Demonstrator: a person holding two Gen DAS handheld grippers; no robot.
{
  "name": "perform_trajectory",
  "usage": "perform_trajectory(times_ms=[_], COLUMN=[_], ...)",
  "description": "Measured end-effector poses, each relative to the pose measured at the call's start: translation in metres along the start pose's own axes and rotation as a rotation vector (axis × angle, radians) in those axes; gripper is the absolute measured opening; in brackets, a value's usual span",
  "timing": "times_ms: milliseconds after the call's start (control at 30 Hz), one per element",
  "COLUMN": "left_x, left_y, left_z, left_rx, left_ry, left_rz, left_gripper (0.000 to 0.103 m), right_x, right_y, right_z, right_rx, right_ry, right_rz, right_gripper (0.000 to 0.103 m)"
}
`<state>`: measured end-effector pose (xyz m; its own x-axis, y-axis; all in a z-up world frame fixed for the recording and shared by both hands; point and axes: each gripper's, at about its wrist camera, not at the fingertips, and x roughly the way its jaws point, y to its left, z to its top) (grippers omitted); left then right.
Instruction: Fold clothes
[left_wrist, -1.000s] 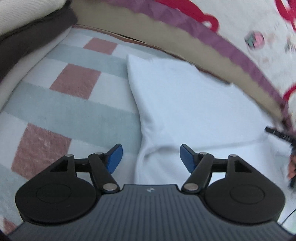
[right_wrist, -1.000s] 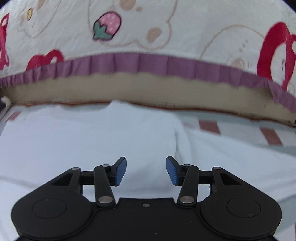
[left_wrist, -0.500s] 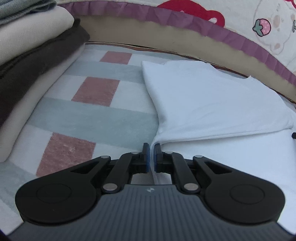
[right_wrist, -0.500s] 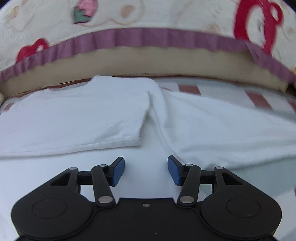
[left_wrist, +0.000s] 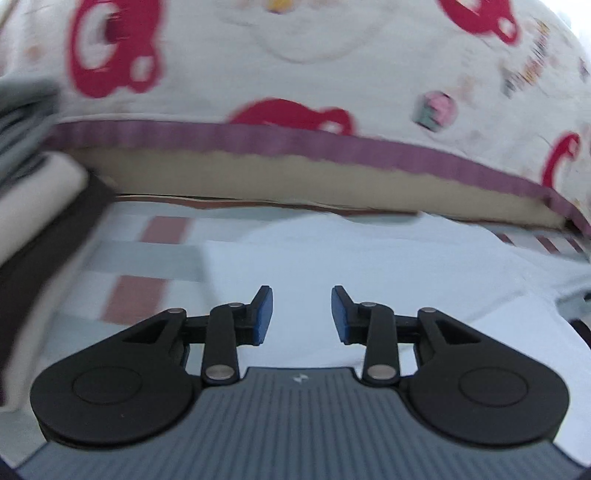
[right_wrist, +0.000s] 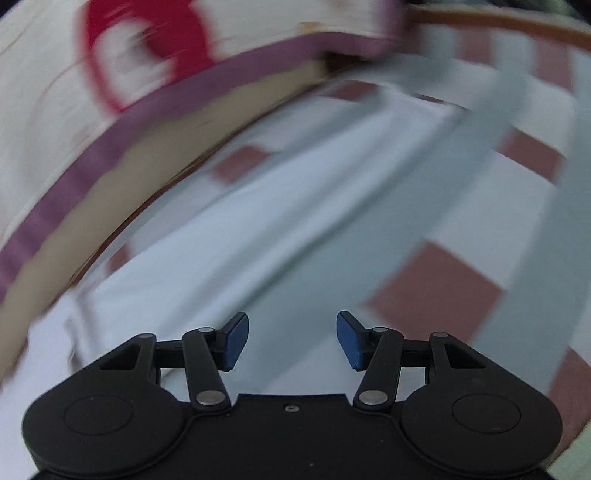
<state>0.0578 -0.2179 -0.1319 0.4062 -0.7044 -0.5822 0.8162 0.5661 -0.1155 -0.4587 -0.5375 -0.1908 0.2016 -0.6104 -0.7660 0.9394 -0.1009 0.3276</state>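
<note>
A: One white garment (left_wrist: 354, 273) in view, lying flat on the checked blanket (left_wrist: 155, 258) with pink and grey-green squares. A folded-over layer shows at its far side in the left wrist view, near the beige edge (left_wrist: 280, 184) under the purple trim (left_wrist: 258, 138).

B: Grippers?

A: Left hand-held gripper (left_wrist: 302, 314) hangs above the garment, jaws opening, blue pads (left_wrist: 263, 314) apart, no cloth between them. Released.

B: Right one?

A: Right hand-held gripper (right_wrist: 291, 339) also released. Jaws stand wide, nothing pinched. Under it sits the garment's right edge (right_wrist: 236, 266), where white cloth meets the blanket (right_wrist: 436, 280). Frame is heavily motion-blurred and tilted, so finer detail of that edge can't be read.

B: Surroundings?

A: Behind the garment: a cream quilt (left_wrist: 332, 59) with red cartoon prints, purple trim along its lower hem. Same quilt (right_wrist: 74, 103) fills the upper left of the right wrist view. At far left of the left wrist view, a stack of folded clothes (left_wrist: 33, 192): grey on top, cream below, dark brown under that. It sits beside the garment, apart from it.
</note>
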Motion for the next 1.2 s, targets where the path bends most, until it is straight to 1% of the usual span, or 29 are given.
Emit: perform_trajectory(times_ms=[67,100,167,233,267,333,367,433,467,533,600,667,700,733,767,800,867,900,933,1000,1067,1200], left_x=[0.012,0.018,0.032,0.046,0.055,0.074,0.084,0.100,0.109,0.119,0.124,0.128,0.129,0.131,0.130,0.128,0.124,0.122,0.121,0.117,0.115,0.108], left_y=[-0.029,-0.045,-0.079,-0.111,-0.128,-0.151,-0.163,-0.185,-0.197,-0.212,-0.213,-0.206,-0.201,-0.196,-0.190,-0.184,-0.174,-0.172,-0.169,-0.164,-0.158,-0.152], left_z=[-0.003,-0.005,-0.008,-0.008,-0.005,0.004,0.008,0.014,0.015,0.013,0.008,0.003,0.001,-0.001,-0.003,-0.006,-0.007,-0.008,-0.009,-0.012,-0.015,-0.015], left_rx=[0.038,0.060,0.128,0.175,0.165,0.100,0.068,0.021,0.020,0.043,0.053,0.042,0.037,0.031,0.023,0.012,0.001,0.006,0.012,0.022,0.007,-0.009], left_ry=[0.037,0.057,0.090,0.118,0.123,0.143,0.153,0.175,0.191,0.218,0.238,0.254,0.261,0.268,0.273,0.277,0.279,0.282,0.284,0.290,0.298,0.289], left_rz=[-0.053,-0.080,-0.120,-0.145,-0.149,-0.193,-0.215,-0.267,-0.264,-0.228,-0.202,-0.189,-0.178,-0.166,-0.149,-0.136,-0.123,-0.117,-0.111,-0.091,-0.084,-0.080], left_gripper=[0.041,0.042,0.043,0.044,0.044,0.044,0.044,0.044,0.044,0.044,0.044,0.044,0.044,0.044,0.044,0.044,0.044,0.044,0.044,0.044,0.044,0.044], right_x=[-0.001,0.000,0.001,0.009,0.017,0.031,0.036,0.047,0.053,0.062,0.071,0.076,0.079,0.081,0.081,0.076,0.059,0.052,0.050,0.050,0.053,0.055], right_y=[-0.013,-0.015,-0.023,-0.034,-0.039,-0.048,-0.049,-0.050,-0.050,-0.046,-0.036,-0.020,-0.013,-0.008,-0.005,-0.005,-0.008,-0.008,-0.007,-0.006,-0.005,0.008], right_z=[0.005,0.009,0.018,0.029,0.034,0.043,0.046,0.054,0.058,0.068,0.077,0.081,0.083,0.084,0.086,0.088,0.090,0.091,0.092,0.094,0.094,0.089], right_rx=[0.017,0.002,-0.017,0.002,0.028,0.079,0.105,0.171,0.199,0.199,0.138,-0.006,-0.075,-0.129,-0.159,-0.142,-0.089,-0.079,-0.097,-0.115,-0.106,-0.180], right_ry=[-0.032,-0.049,-0.106,-0.142,-0.134,-0.126,-0.139,-0.159,-0.168,-0.186,-0.204,-0.205,-0.199,-0.188,-0.184,-0.202,-0.270,-0.298,-0.308,-0.303,-0.283,-0.268], right_rz=[-0.007,-0.021,-0.011,-0.008,-0.012,-0.010,0.015,0.071,0.093,0.089,0.050,-0.014,-0.044,-0.067,-0.081,-0.073,-0.044,-0.039,-0.051,-0.076,-0.089,-0.174], right_gripper=[0.058,0.058,0.059,0.059,0.059,0.060,0.060,0.064,0.064,0.064,0.064,0.062,0.040,0.010,0.010,0.009,0.009,0.009,0.008,0.008,0.008,0.008])
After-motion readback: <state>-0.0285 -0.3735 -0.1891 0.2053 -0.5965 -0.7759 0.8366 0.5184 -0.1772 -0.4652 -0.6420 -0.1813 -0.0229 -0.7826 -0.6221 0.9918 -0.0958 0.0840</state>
